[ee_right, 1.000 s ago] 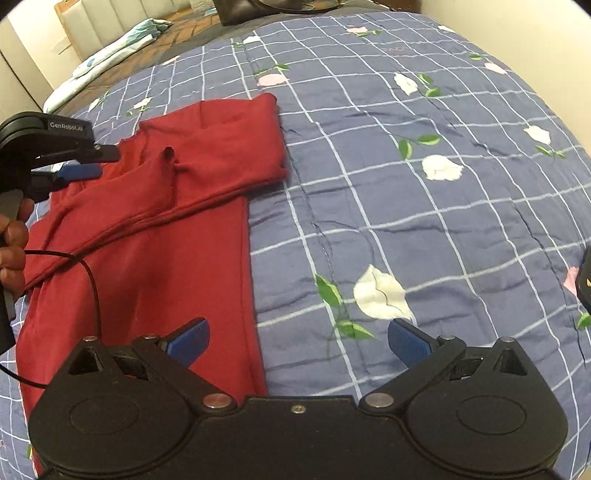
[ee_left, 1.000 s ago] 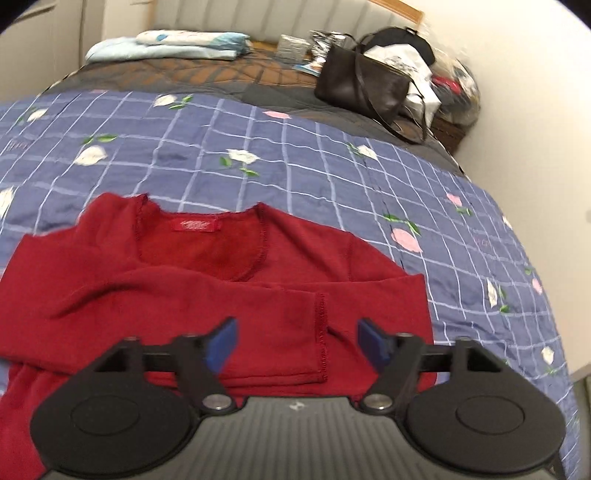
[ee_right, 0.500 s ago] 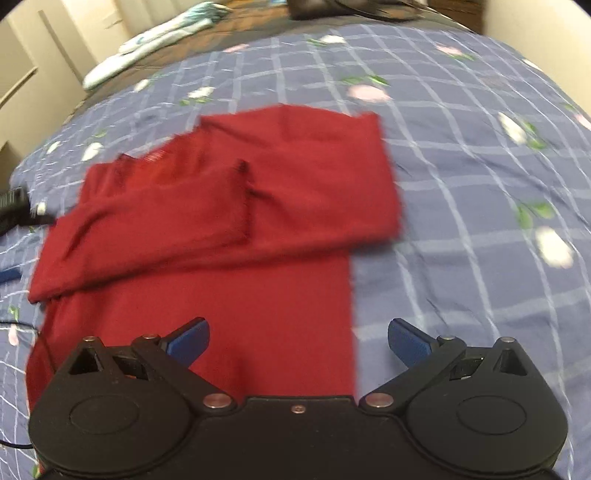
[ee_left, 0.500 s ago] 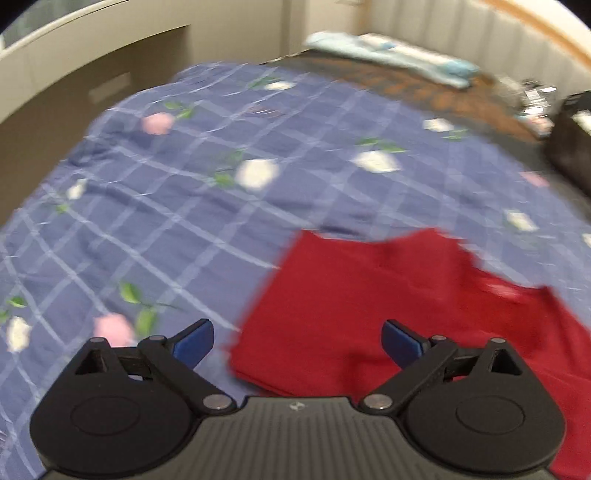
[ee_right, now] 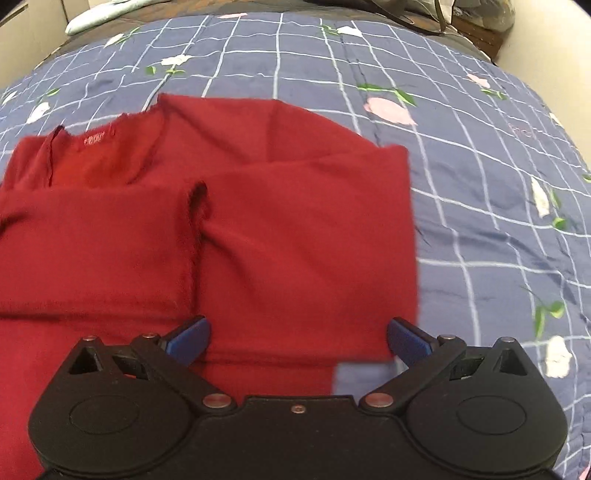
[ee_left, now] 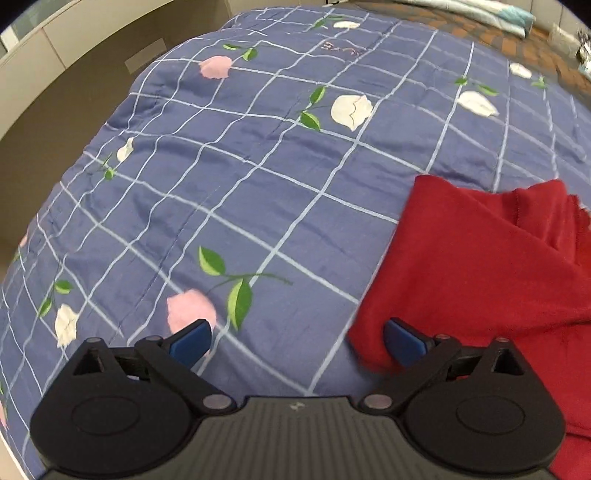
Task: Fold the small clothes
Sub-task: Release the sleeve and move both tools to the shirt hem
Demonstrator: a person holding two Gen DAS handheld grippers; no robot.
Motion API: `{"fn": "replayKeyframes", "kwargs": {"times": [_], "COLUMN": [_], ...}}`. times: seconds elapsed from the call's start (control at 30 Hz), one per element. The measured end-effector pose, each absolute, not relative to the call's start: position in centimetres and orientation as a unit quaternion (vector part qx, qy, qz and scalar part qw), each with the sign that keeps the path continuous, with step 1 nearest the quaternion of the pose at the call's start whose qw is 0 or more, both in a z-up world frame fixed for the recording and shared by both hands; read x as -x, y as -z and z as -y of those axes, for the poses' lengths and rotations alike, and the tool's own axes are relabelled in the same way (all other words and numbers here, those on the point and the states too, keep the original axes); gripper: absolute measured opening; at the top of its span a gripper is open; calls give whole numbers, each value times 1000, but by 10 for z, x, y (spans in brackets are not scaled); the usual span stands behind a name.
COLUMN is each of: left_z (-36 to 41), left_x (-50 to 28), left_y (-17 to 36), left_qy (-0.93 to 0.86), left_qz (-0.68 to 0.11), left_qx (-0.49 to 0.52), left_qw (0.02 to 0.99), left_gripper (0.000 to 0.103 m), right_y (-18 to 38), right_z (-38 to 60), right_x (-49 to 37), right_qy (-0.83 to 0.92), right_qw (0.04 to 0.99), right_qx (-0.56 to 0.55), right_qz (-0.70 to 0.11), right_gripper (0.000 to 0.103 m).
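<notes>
A dark red long-sleeved top point(ee_right: 280, 206) lies flat on the blue checked bedspread point(ee_right: 480, 192), both sleeves folded across its chest, neckline and label at the far left. My right gripper point(ee_right: 297, 341) is open and empty, low over the top's right side near its edge. In the left wrist view the top's left edge point(ee_left: 480, 258) fills the right side. My left gripper point(ee_left: 295, 341) is open and empty; its right finger point(ee_left: 404, 341) is over the top's near corner, its left finger point(ee_left: 190, 341) over bare bedspread.
The flowered bedspread point(ee_left: 258, 166) stretches left and far; its edge drops off to a beige wall and floor point(ee_left: 74, 85) at the left. Folded light-blue bedding point(ee_left: 480, 11) and a dark bag point(ee_right: 388, 11) lie at the bed's far end.
My left gripper has swung from the top's middle to its left edge and opened wider. My right gripper has moved left from bare bedspread to over the top's right side.
</notes>
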State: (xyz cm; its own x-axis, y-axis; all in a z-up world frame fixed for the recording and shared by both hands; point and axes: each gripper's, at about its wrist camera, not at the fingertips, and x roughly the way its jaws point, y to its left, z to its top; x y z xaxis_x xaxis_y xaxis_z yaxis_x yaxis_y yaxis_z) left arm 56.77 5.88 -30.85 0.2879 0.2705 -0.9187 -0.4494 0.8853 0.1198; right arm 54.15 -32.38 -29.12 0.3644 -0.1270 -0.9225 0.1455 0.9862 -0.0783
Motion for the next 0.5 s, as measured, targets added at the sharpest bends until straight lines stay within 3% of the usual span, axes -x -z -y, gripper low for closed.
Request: {"fn": "replayKeyframes", "kwargs": {"times": [0.2, 0.5], "left_z": [-54, -42], "left_x": [-506, -399], "left_y": [288, 294], "left_qy": [-146, -101], "left_qz": [-515, -589], "left_qx": [159, 167], "left_qw": [829, 784], "left_gripper": [102, 102], "right_y": [277, 276], "right_z": [345, 318], "right_x": [-474, -370], "right_qy": [67, 10], "right_qw": [836, 803], "right_qx": [-78, -136], "right_qz": [-539, -580], "right_gripper": [103, 103]}}
